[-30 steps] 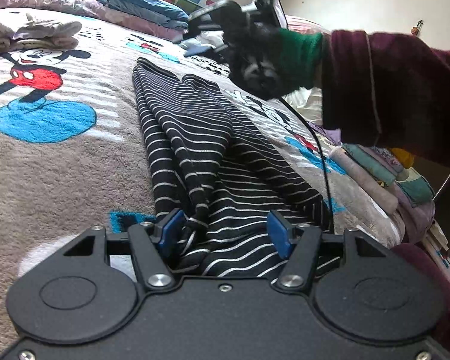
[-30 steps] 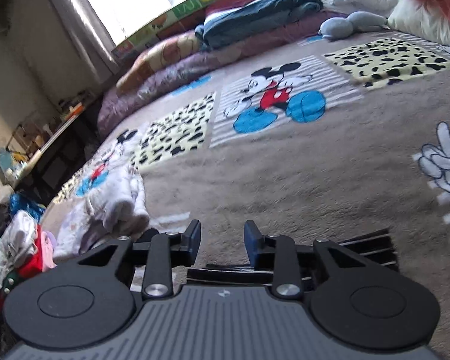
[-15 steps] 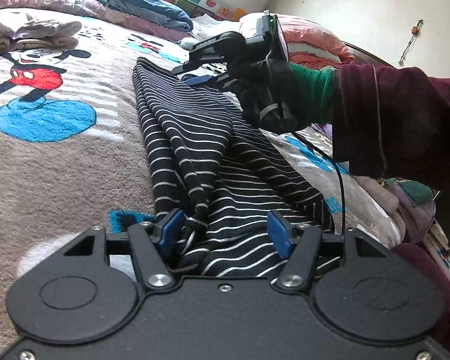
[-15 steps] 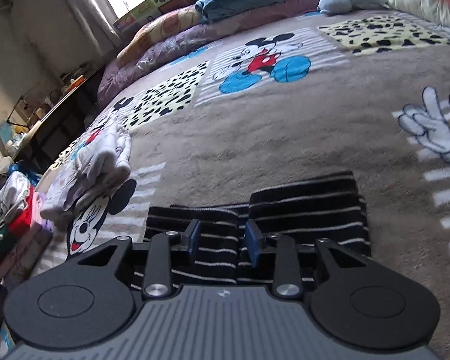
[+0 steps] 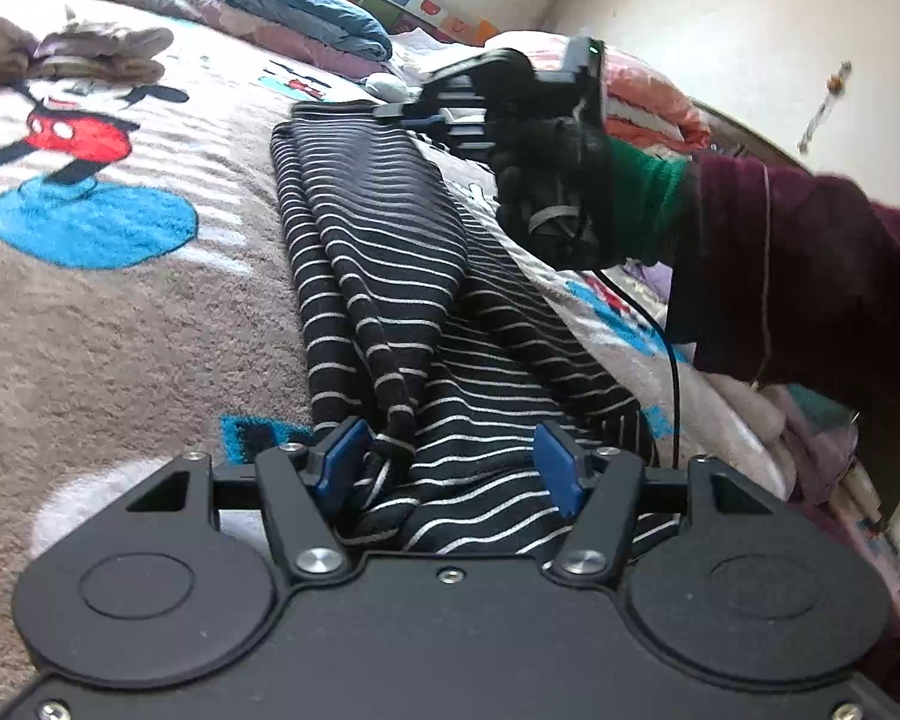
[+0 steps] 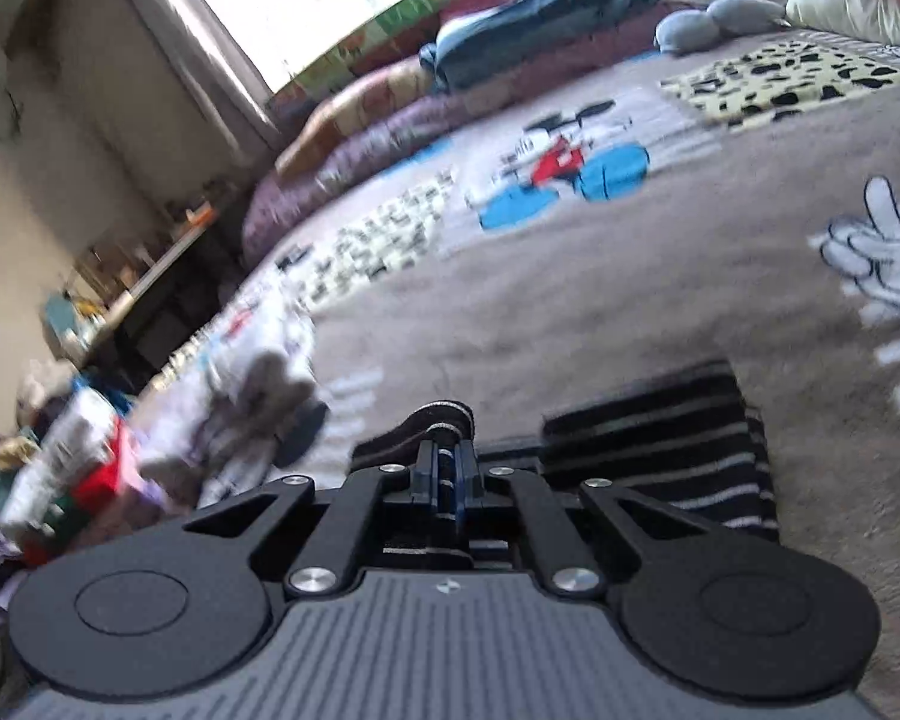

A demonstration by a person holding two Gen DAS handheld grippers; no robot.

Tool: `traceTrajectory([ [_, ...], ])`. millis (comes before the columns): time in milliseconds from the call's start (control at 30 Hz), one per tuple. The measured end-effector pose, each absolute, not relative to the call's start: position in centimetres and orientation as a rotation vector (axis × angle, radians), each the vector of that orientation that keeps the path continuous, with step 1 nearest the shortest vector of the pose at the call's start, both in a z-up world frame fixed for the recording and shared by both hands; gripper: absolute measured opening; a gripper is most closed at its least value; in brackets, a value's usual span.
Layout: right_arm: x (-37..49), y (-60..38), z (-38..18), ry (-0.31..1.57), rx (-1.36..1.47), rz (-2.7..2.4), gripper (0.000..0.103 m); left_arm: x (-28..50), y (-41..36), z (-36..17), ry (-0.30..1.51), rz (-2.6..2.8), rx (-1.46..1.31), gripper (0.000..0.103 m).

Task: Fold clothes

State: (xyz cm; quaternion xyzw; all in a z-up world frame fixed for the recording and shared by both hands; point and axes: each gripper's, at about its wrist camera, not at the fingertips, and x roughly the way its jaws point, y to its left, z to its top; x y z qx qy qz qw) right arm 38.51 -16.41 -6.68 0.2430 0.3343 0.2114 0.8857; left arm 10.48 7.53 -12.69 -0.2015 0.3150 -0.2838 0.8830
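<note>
A black garment with thin white stripes (image 5: pixel 390 240) lies lengthwise on the cartoon-print blanket (image 5: pixel 120 312), folded into a long strip. My left gripper (image 5: pixel 448 468) sits low over its near end. Its blue pads (image 5: pixel 336 462) stand apart, with bunched cloth and a rolled edge lying between them, not pinched. At the far end, a gloved hand holds my right gripper (image 5: pixel 411 111) down on the cloth. In the right wrist view the right gripper (image 6: pixel 446 462) has its jaws closing tight on a raised fold (image 6: pixel 438 414) of the striped garment (image 6: pixel 648 450).
A grey folded pile (image 5: pixel 72 54) and a blue folded quilt (image 5: pixel 312 18) lie near the headboard. The person's maroon sleeve (image 5: pixel 810 276) crosses the right side. White clothes (image 6: pixel 252 372) and a heap of laundry (image 6: pixel 78 468) sit by the bed's edge.
The right gripper dropped onto the far end of the striped garment and its jaws came together on a fold. The left gripper stayed where it was, still apart.
</note>
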Motion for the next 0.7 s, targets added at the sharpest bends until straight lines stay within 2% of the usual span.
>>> traceTrajectory([
  [233,39.7,-17.3,-7.5,0.726,0.486,0.377,0.008,11.1,8.7,-13.0,0.672,-0.599,-0.542,0.06],
  [333,40.0,-16.2,-8.6,0.808,0.43,0.375,0.019,11.1,9.0,-13.1,0.673,-0.599,-0.577,0.06],
  [433,38.9,-16.3,-7.9,0.757,0.405,0.377,0.032,11.2,9.5,-13.2,0.674,-0.592,-0.621,0.057],
  [500,37.7,-16.7,-6.7,0.718,0.393,0.39,0.035,11.2,9.6,-13.3,0.673,-0.578,-0.635,0.053],
  [567,36.2,-17.1,-5.7,0.692,0.366,0.418,0.035,11.2,9.7,-13.4,0.673,-0.55,-0.648,0.036],
  [600,35.4,-17.2,-5.1,0.683,0.349,0.437,0.035,11.3,9.8,-13.5,0.676,-0.531,-0.653,0.032],
  [633,34.5,-17.4,-4.6,0.673,0.333,0.454,0.035,11.3,9.9,-13.6,0.682,-0.51,-0.658,0.021],
  [667,33.5,-17.5,-4.2,0.666,0.322,0.468,0.035,11.4,10.1,-13.8,0.687,-0.494,-0.672,0.014],
  [700,32.3,-17.7,-4.0,0.662,0.316,0.485,0.035,11.4,10.3,-14.1,0.69,-0.484,-0.699,0.012],
])
